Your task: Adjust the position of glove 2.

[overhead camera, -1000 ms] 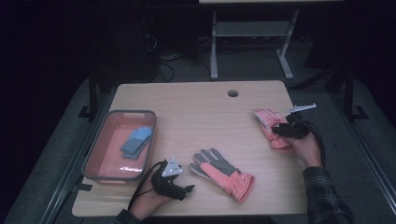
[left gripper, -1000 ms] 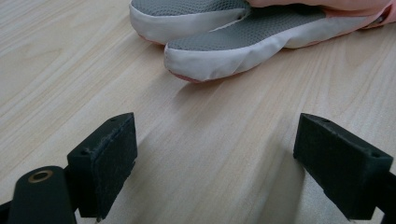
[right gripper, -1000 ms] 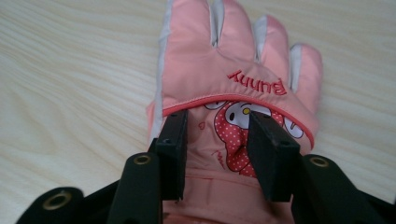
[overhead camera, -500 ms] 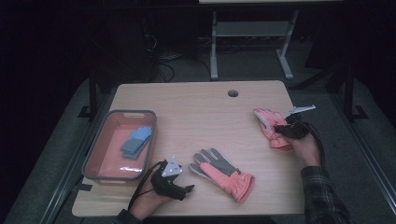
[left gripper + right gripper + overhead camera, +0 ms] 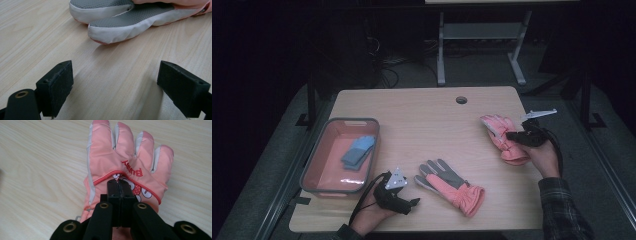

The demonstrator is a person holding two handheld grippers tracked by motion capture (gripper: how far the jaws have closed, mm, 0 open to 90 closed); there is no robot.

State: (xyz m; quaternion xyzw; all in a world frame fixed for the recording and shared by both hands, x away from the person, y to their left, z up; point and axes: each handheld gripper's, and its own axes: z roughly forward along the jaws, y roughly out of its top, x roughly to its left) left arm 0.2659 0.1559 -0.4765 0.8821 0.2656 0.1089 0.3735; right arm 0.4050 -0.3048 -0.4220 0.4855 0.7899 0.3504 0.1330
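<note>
Two pink gloves lie on the wooden table (image 5: pixel 412 115), and the work in hand appears to be gathering them, with the tray as a possible destination.

Right gripper (image 5: pixel 117 185): its jaws have just been closing and now stand together, pressed pad to pad on a pinch of fabric at the back of the right-hand glove (image 5: pixel 125 162), just below the red lettering. That glove lies back up, its own fingers pointing away beyond the gripper's tips. In the high view the same gripper (image 5: pixel 514 135) sits over the glove (image 5: pixel 502 137) near the right edge of the table. Judgement: the grasp is made and the lift is the step due; thin fabric between the pads could slip, so a slow rise is advisable.

Left gripper (image 5: pixel 115 87): jaws wide apart, nothing between them, held low over bare wood. The second glove (image 5: pixel 130 20) lies ahead of the fingertips, its grey, white-edged fingers pointing towards them, not yet touched. In the high view this gripper (image 5: pixel 412 201) rests near the front edge, with the glove (image 5: pixel 452 185) just beside it. Judgement: it must advance before closing.

Surface: pale wood-grain top with a round cable hole (image 5: pixel 461 99). A red tray (image 5: pixel 312 175) with a grey rim, left of the left gripper, holds blue-grey folded cloths (image 5: pixel 357 152).

Room: dark, with a metal stand (image 5: pixel 482 45) and cables on the floor behind.
</note>
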